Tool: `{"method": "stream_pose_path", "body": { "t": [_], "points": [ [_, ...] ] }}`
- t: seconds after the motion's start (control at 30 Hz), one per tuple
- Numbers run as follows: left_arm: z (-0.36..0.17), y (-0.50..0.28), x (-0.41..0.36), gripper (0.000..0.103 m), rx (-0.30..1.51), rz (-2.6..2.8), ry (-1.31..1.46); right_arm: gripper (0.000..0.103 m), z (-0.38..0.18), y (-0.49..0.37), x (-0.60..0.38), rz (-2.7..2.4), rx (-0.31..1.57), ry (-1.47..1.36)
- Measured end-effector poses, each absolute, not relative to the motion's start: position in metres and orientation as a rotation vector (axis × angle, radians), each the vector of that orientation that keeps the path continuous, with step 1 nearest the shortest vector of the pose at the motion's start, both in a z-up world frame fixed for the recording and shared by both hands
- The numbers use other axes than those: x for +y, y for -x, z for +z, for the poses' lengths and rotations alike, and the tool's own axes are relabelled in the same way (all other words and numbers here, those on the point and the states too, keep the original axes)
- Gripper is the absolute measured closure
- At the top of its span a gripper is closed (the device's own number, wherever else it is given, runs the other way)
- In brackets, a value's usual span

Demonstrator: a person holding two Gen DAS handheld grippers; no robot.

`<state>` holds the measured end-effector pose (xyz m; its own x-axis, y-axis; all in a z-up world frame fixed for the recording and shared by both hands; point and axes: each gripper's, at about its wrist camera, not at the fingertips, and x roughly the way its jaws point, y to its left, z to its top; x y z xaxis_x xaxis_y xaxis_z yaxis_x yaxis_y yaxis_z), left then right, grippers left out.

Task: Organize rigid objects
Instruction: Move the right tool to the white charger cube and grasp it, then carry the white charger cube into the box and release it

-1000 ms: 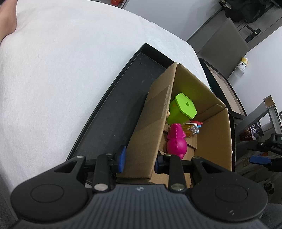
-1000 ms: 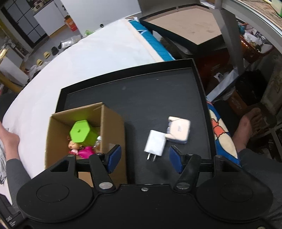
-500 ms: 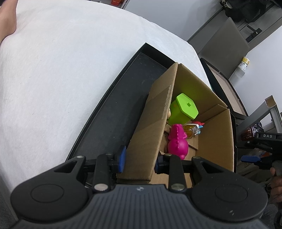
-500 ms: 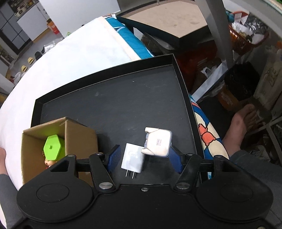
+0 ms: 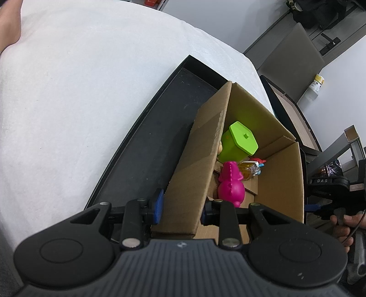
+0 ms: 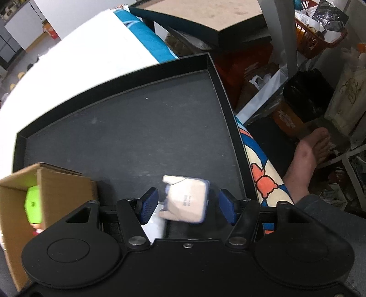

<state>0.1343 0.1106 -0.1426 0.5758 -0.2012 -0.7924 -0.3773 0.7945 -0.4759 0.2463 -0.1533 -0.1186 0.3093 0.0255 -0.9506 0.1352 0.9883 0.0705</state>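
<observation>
My left gripper (image 5: 181,204) is shut on the near wall of an open cardboard box (image 5: 196,160) that stands on a black tray (image 5: 146,146). Inside the box are a green hexagonal container (image 5: 240,142), a pink dinosaur toy (image 5: 231,185) and small figures. My right gripper (image 6: 188,203) is open, with its fingers on either side of a white charger block (image 6: 186,202) on the tray (image 6: 128,128). A flat white adapter (image 6: 155,225) lies partly hidden under the left finger. The box (image 6: 57,185) shows at the left of the right wrist view.
The tray rests on a white bed cover (image 5: 68,91). A dark low table (image 6: 205,18), an orange basket (image 6: 320,38) and a bare foot (image 6: 308,155) are off the tray's right edge.
My right gripper moved right and down toward the tray; the white charger block now sits between its fingers. My left gripper kept its hold on the box wall.
</observation>
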Motion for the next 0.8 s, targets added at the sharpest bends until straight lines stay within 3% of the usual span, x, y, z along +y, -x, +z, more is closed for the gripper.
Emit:
{"method": "stream_pose_path", "body": {
  "t": [0.1,0.8],
  "points": [
    [-0.143,-0.134,0.111,0.075,0.970,0.113,0.672,0.060,-0.124,-0.249,-0.155,-0.072,1.266,-0.163],
    [-0.142,-0.135,0.106,0.075,0.963,0.109,0.645,0.061,-0.061,-0.227,-0.149,-0.017,1.181,-0.228]
  ]
}}
